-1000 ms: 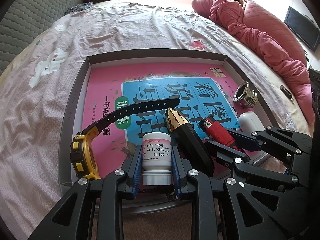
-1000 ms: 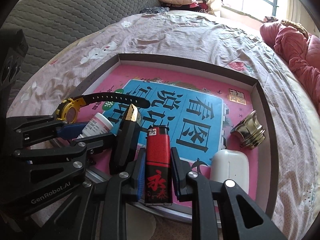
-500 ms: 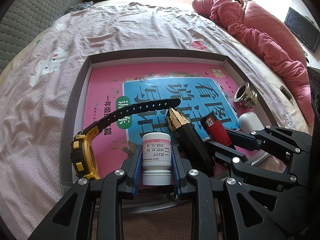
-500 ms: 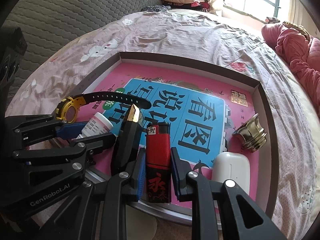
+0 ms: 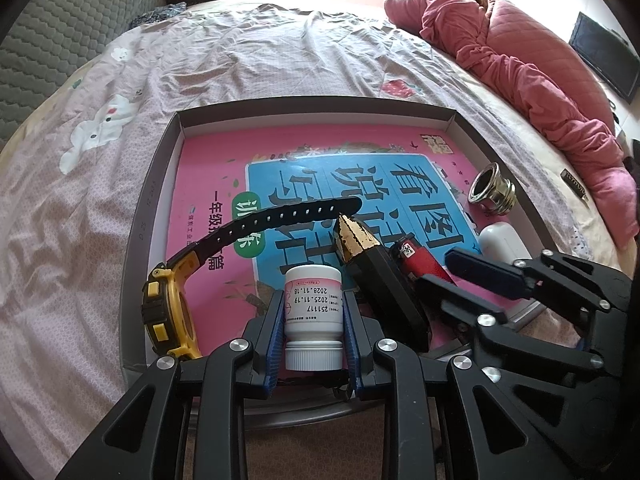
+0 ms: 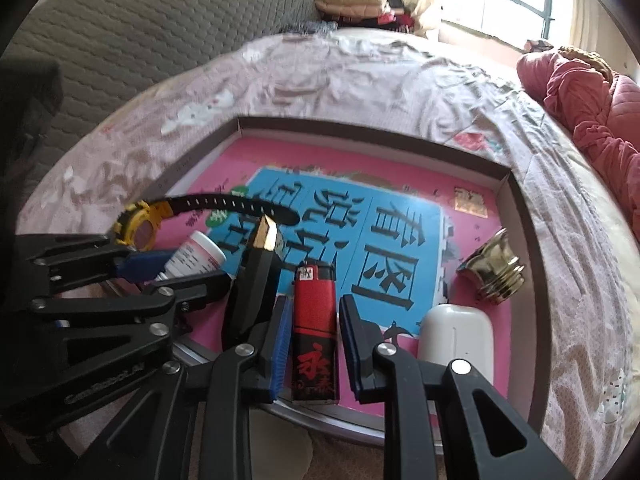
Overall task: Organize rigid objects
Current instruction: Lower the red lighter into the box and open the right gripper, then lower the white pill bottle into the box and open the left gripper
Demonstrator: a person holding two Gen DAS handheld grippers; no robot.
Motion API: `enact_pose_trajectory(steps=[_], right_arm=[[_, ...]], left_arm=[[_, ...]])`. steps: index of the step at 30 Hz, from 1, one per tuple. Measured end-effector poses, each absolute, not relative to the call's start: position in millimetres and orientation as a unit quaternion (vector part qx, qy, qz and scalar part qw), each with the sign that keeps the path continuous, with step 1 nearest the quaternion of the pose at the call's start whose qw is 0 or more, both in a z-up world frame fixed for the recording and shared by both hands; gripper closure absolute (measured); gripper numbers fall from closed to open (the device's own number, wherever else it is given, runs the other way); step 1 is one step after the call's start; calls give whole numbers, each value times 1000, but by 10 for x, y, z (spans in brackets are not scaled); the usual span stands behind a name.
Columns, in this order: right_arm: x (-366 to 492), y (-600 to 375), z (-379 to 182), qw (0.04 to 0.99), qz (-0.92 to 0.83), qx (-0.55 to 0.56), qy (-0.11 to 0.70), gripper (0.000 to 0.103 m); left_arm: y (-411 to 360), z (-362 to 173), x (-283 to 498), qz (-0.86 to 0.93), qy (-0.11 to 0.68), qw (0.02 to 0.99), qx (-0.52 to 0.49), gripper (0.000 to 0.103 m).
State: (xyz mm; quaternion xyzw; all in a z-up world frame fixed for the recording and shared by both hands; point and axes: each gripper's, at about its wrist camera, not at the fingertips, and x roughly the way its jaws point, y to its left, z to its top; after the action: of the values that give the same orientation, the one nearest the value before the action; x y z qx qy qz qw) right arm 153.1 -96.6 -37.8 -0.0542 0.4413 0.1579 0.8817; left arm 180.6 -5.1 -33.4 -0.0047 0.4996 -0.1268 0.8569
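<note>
A grey tray [image 5: 160, 184] lined with a pink and blue book lies on the bed. At its near edge my left gripper [image 5: 313, 300] is shut on a white pill bottle [image 5: 314, 308], cap toward me. Just right of it, my right gripper [image 6: 315, 304] is shut on a red lighter [image 6: 314, 328], which points into the tray. Between bottle and lighter lies a black stick with a gold tip [image 5: 384, 288]. A yellow watch [image 5: 168, 312] with a black strap rests at the tray's left side.
A metal fitting [image 5: 490, 194] and a white case [image 5: 500, 242] sit at the tray's right side. A red quilt [image 5: 540, 80] is heaped on the bed to the right. A grey padded headboard [image 6: 140, 40] stands to the left, folded clothes beyond.
The right gripper has shifted a little with the lighter still between its pads. The left gripper and the bottle have kept still.
</note>
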Motion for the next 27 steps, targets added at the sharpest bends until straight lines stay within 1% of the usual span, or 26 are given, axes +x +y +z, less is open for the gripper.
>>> enact_pose_trajectory(steps=[7, 12, 20, 24, 27], right_arm=[[1323, -1136, -254, 898, 143, -8, 417, 78], [1248, -1279, -239, 905, 126, 31, 406, 76], [1185, -1447, -210, 912, 97, 60, 393, 75], [1147, -1516, -222, 913, 88, 71, 392, 69], [1121, -1527, -225, 914, 84, 71, 390, 69]], left_arm=[[-52, -335, 1814, -127, 505, 854, 2, 76], [-65, -328, 1784, -127, 507, 852, 6, 76], [-88, -318, 1752, -127, 510, 851, 8, 76], [-93, -310, 1727, -127, 512, 850, 7, 75], [-98, -302, 1715, -127, 511, 850, 10, 75]])
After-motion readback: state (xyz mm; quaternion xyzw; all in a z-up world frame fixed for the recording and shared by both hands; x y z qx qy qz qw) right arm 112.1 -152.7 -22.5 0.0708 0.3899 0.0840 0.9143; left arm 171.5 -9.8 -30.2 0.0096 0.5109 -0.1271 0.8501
